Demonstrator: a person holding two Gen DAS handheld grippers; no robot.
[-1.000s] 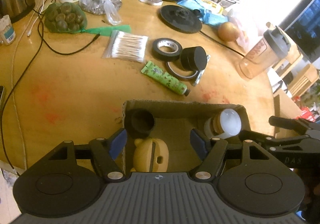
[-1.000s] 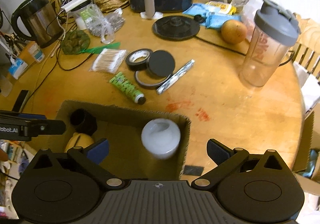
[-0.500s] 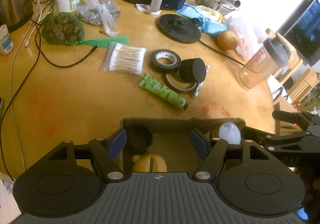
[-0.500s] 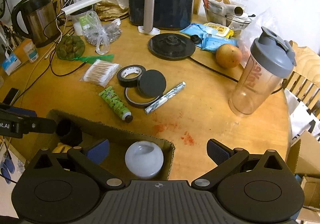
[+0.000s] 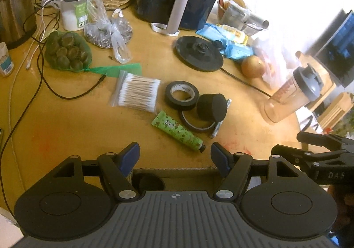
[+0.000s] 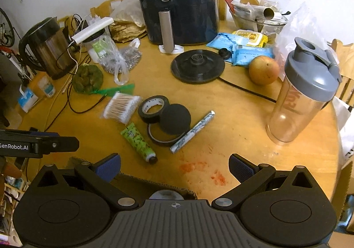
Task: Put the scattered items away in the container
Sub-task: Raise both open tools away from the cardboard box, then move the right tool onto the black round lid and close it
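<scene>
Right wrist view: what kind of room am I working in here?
Most likely a home kitchen or dining area: a round wooden table crowded with an air fryer, an electric kettle and a shaker bottle, plus scattered household odds and ends.

I see a yellow-tan wooden desk (image 6: 243, 119) with red smears near its front edge. Beside the black tape roll (image 6: 153, 109) lie a green leaf-patterned tube (image 6: 137, 139), a black round lid (image 6: 175, 118) and a silver-and-white patterned stick (image 6: 193, 132). Behind the roll, the air fryer (image 6: 177, 2) is dark navy. My tools' pads are blue.
</scene>
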